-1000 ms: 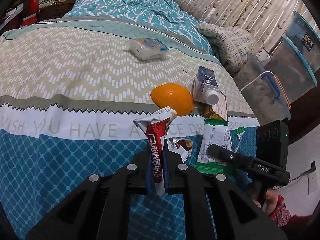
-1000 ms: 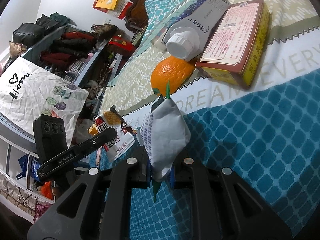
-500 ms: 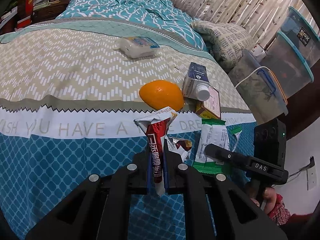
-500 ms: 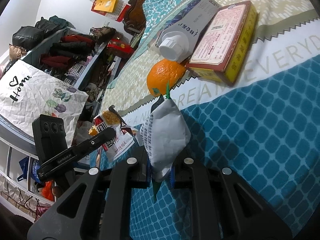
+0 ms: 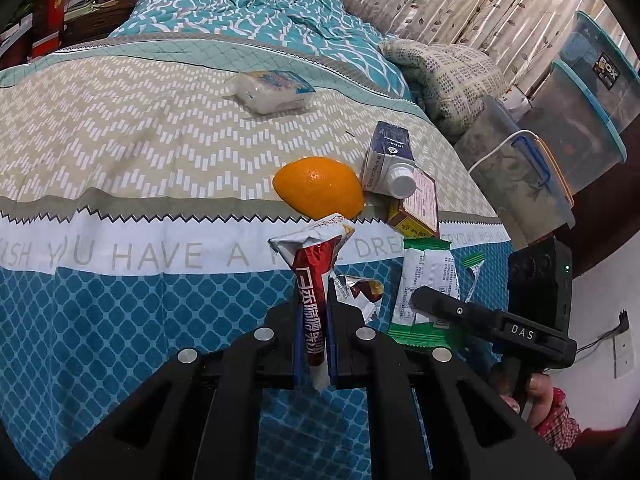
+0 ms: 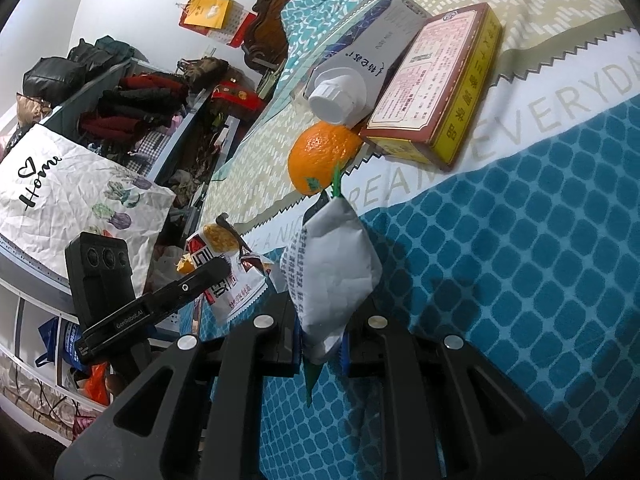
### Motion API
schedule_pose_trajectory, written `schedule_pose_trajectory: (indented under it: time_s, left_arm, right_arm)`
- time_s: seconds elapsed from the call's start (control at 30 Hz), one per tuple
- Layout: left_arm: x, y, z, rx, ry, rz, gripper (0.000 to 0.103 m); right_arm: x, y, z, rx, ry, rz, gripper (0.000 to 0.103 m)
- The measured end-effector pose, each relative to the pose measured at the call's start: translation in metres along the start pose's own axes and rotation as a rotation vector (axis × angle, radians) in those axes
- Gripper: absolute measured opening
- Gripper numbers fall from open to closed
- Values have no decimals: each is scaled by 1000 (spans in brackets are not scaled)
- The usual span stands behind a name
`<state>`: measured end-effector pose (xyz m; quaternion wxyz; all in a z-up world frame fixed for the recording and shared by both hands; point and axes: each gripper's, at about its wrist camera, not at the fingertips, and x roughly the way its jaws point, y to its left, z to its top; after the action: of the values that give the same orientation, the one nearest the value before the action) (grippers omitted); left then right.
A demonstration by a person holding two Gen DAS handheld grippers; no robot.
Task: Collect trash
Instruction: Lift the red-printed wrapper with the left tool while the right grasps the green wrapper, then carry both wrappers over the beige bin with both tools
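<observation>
Pinching a red snack wrapper [image 5: 314, 280] upright between closed jaws, the left gripper [image 5: 313, 344] held low over the blue diamond-patterned part of the bedspread [image 5: 120, 300], fingers aimed up the bed toward the headboard end. Clamped likewise on a white-and-green wrapper [image 6: 330, 268], the right gripper [image 6: 322, 344], raised above the same blue band and tilted, with the wrapper's green tip pointing at the orange [image 6: 320, 160]. Both pieces of trash off the cover, each gripped near its lower end, crumpled tops standing free above the fingers.

From the left wrist view: orange [image 5: 320, 192] lying at the border of the beige zigzag panel, a small blue milk carton [image 5: 386, 160] with white cap just beside it, a yellow-and-pink box [image 5: 418, 210] touching the carton. Farther up the bed, well apart, a clear plastic pack [image 5: 272, 90]. Right gripper's body visible at the lower right, marked DAS, with the white-and-green wrapper [image 5: 428, 292] seen flat-on. Beyond the bed edge, a folded patterned quilt [image 5: 444, 76], stacked clear storage bins [image 5: 576, 108], a curtain [image 5: 460, 0].

From the right wrist view only: carton [image 6: 372, 56] and box [image 6: 436, 88] seen close, box label side up, carton cap resting against the orange. Left gripper's body at the lower left, the red wrapper [image 6: 232, 272] showing its printed face. Beyond it, a white bag [image 6: 72, 200] printed "Home", shelves heaped with clothes [image 6: 136, 100], a yellow hanging card [image 6: 210, 10] on the wall.
</observation>
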<state>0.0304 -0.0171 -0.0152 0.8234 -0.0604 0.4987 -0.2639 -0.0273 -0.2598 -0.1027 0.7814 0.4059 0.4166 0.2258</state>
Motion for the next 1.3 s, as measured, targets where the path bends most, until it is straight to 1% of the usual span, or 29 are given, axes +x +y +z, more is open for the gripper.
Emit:
schedule_pose_trajectory:
  time_s: [0.43,0.6,0.77,0.93,1.07,1.2,1.27,1.3]
  left_arm:
    - [4,-1,2,5,10,-1,8]
    - [6,-15,10,32,8,-7,8]
    - [11,-38,22,77,11,-20,8]
    - [29,-77,37,146,36,-44,8]
    - [49,-118,46,218,67,-73,8]
    - [72,-172,55,315,102,-107,8]
    - [87,-202,61,350,122,-135,8]
    - [99,-224,66,370,138,-160,8]
  right_arm:
    - [-11,-8,1,11,-10,-1,16]
    - [-29,-14,2,21,-42,-2,16]
    - [-61,-28,3,37,-107,-10,16]
    - [-102,-49,7,65,-192,-25,15]
    - [-148,-74,10,101,-287,-48,16]
    - [-212,-108,15,140,-421,-106,16]
    - [-253,-127,17,158,-501,-155,15]
    - [-269,-134,18,162,-530,-176,15]
